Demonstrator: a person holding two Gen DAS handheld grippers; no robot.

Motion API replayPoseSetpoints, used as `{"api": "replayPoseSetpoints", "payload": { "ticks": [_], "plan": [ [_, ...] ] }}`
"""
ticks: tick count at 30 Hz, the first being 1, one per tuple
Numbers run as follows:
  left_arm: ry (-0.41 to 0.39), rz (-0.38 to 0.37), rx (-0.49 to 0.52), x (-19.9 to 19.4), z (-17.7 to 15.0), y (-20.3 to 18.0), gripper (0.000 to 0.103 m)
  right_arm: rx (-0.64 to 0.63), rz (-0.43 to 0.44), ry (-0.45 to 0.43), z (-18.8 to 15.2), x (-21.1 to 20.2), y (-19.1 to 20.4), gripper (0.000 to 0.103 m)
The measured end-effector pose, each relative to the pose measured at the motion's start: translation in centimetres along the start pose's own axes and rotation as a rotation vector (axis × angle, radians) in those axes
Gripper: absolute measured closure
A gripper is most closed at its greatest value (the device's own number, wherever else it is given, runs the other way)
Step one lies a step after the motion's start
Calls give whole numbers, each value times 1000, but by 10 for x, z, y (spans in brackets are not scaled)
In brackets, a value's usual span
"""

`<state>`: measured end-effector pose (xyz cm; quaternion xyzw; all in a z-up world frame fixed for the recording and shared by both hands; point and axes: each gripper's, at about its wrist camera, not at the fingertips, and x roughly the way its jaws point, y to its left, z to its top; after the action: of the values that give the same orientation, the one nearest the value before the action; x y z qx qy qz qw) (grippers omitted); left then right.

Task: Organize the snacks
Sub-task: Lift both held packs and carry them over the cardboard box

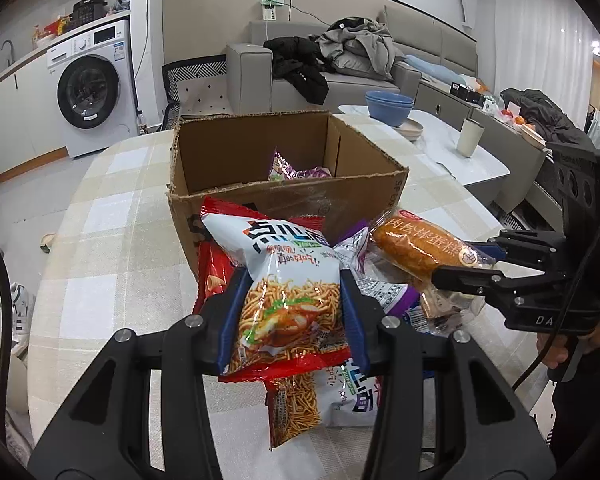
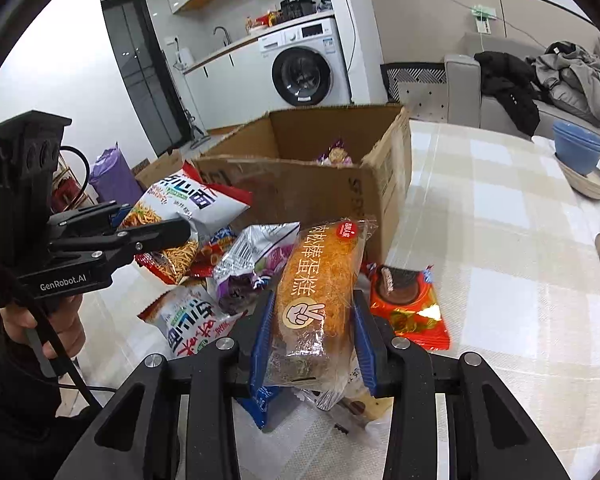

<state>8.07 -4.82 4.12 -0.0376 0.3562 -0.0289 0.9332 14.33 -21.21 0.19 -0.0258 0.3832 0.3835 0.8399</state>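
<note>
Left wrist view: one noodle-snack bag is clamped by the left gripper, near the cardboard box; a second identical bag lies beneath. Right wrist view: one floss cake is gripped by the right gripper, near the box.

Through the right wrist camera I see my right gripper with its blue-padded jaws closed on a clear-wrapped, orange, floss-topped cake stick, lifted over a heap of snack packets on the checked-cloth bench. Just right of it lies a red and gold foil packet, to its left a purple and silver crinkled bag, and behind stands the open brown cardboard box. At far left my left gripper grips a white and red noodle-snack bag.
</note>
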Motion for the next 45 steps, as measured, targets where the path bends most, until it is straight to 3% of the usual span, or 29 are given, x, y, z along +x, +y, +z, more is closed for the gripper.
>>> {"api": "replayPoseSetpoints", "payload": {
  "ticks": [18,32,45],
  "plan": [
    [-78,9,-16,-47,9,2,62,-5,29,-142,16,-30,8,66],
    [-115,17,-26,-62,27,14,62,25,28,-229,24,-36,10,66],
    [-131,31,-40,-54,55,28,62,34,16,-226,46,-21,12,66]
  ]
}}
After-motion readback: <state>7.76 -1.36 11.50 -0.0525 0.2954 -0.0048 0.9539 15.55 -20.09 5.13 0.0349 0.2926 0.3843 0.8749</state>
